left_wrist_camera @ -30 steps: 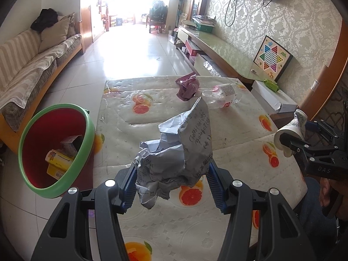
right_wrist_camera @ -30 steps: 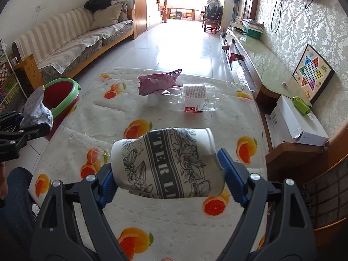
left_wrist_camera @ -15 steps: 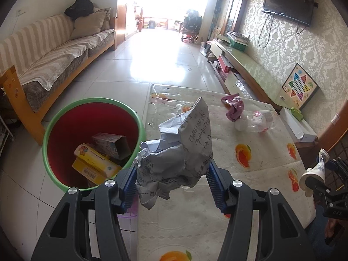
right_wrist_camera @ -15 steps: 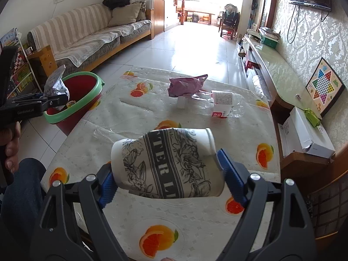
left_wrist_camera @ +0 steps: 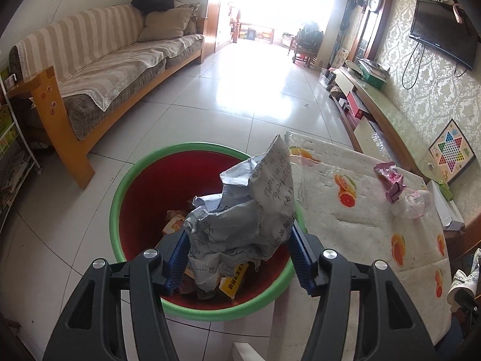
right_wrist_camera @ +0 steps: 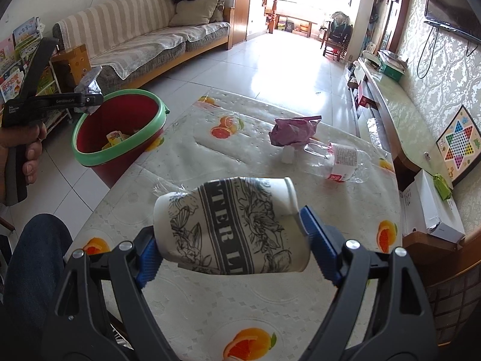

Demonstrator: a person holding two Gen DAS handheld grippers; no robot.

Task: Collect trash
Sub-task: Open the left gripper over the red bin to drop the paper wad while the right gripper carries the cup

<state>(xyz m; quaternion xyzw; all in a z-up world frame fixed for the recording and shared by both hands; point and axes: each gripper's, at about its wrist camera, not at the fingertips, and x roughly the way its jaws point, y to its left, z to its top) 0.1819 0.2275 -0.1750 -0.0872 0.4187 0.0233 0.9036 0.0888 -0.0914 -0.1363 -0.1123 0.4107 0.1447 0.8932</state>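
A crumpled grey paper (left_wrist_camera: 249, 210) sits between the blue pads of my left gripper (left_wrist_camera: 239, 240), whose jaws are opening; the pads still touch it. It hangs over a red bin with a green rim (left_wrist_camera: 132, 180), which holds boxes and wrappers. From the right wrist view, the left gripper (right_wrist_camera: 87, 99) is above the bin (right_wrist_camera: 120, 158). My right gripper (right_wrist_camera: 228, 231) is shut on a printed paper cup (right_wrist_camera: 240, 210) held sideways over the table (right_wrist_camera: 210, 300). A purple wrapper (right_wrist_camera: 293, 131) and a clear plastic bottle (right_wrist_camera: 339, 161) lie on the table's far side.
The bin stands on the tiled floor at the table's left edge. A striped sofa (left_wrist_camera: 105, 69) lines the left wall and a low TV bench (right_wrist_camera: 399, 111) the right. A white box (right_wrist_camera: 430, 207) lies right of the table. A person's knee (right_wrist_camera: 33, 255) is at lower left.
My left gripper has carried the crumpled paper leftward, from over the table to over the bin. My right gripper has shifted with the cup still in it.
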